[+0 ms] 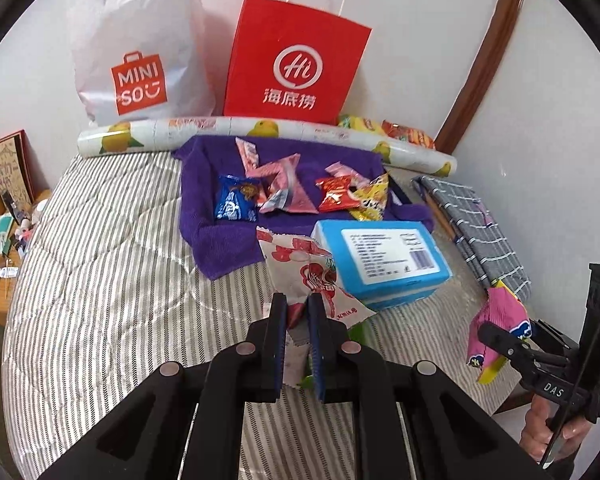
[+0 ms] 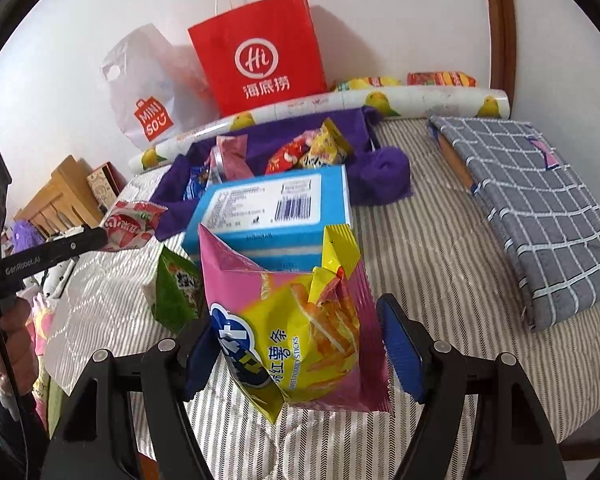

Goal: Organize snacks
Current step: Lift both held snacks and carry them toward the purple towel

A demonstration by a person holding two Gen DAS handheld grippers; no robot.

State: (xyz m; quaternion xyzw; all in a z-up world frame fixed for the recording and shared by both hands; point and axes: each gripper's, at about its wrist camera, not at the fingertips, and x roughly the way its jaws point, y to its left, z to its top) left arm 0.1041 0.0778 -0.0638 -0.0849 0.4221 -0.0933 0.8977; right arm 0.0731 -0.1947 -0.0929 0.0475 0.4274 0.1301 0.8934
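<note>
Striped grey-and-white quilted bedding fills the lower frame, a white wall behind it. At upper left leans a crinkled white plastic bag printed "MINISO"; beside it, upper centre, stands a red paper bag with a "Hi" logo and Chinese characters. A lemon-printed paper roll lies below both. On a purple towel mid-frame sit small foil snack packets in blue, pink, red and yellow. A blue box with a white barcode label lies just right of centre.

The left claw is pinched nearly closed on a red-and-white crinkled wrapper. The right claw grips a pink-and-yellow bag reading "SWEET POTATO STICKS", its blue ribbed pads wide against the bag's sides.
</note>
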